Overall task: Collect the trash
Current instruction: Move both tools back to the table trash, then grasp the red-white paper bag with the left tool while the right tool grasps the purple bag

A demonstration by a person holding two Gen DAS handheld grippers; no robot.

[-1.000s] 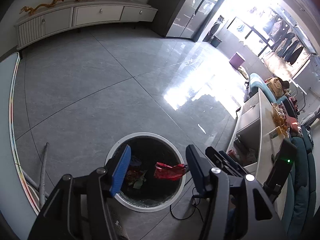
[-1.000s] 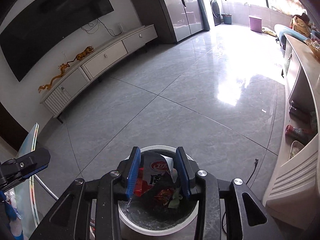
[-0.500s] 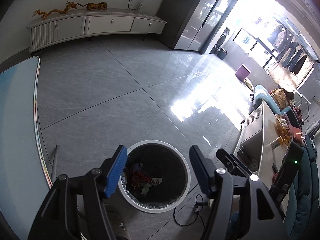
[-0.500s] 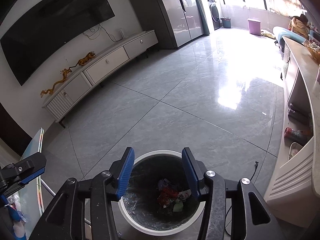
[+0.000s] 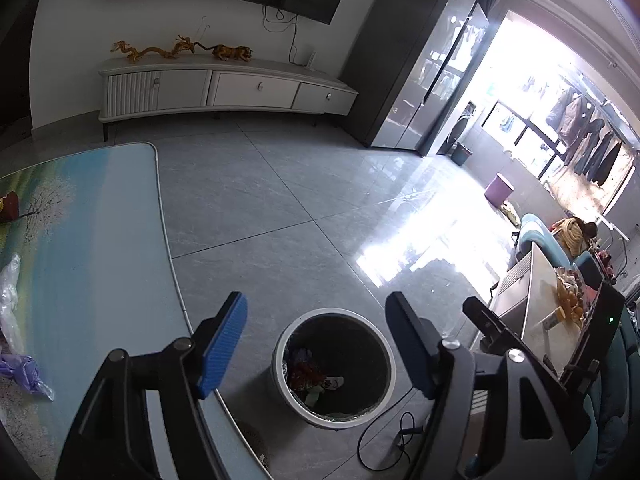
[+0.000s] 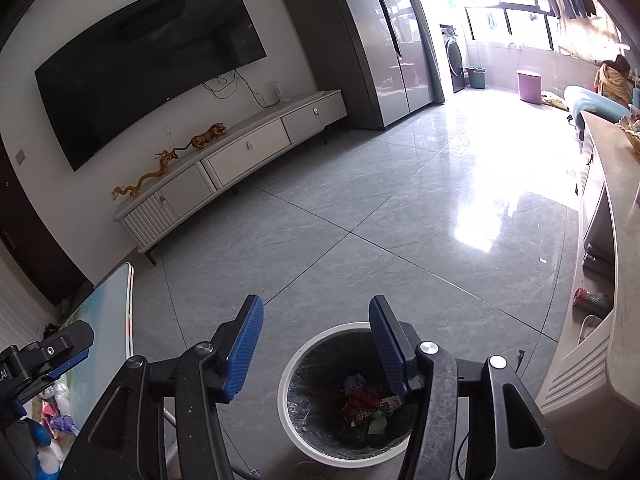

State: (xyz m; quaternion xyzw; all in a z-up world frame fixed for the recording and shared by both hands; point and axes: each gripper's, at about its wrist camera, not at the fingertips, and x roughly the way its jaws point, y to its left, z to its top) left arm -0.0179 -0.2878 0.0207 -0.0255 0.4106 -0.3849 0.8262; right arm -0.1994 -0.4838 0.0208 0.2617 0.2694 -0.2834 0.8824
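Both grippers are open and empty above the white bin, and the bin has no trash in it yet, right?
Not quite. The left gripper and right gripper are open and empty, but the white bin already holds wrappers, as the right wrist view shows.

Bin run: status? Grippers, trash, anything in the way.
Left gripper and right gripper open, jaws just been opening, nothing between them. Wrappers in trash bin. More plastic scraps on table. Path clear.
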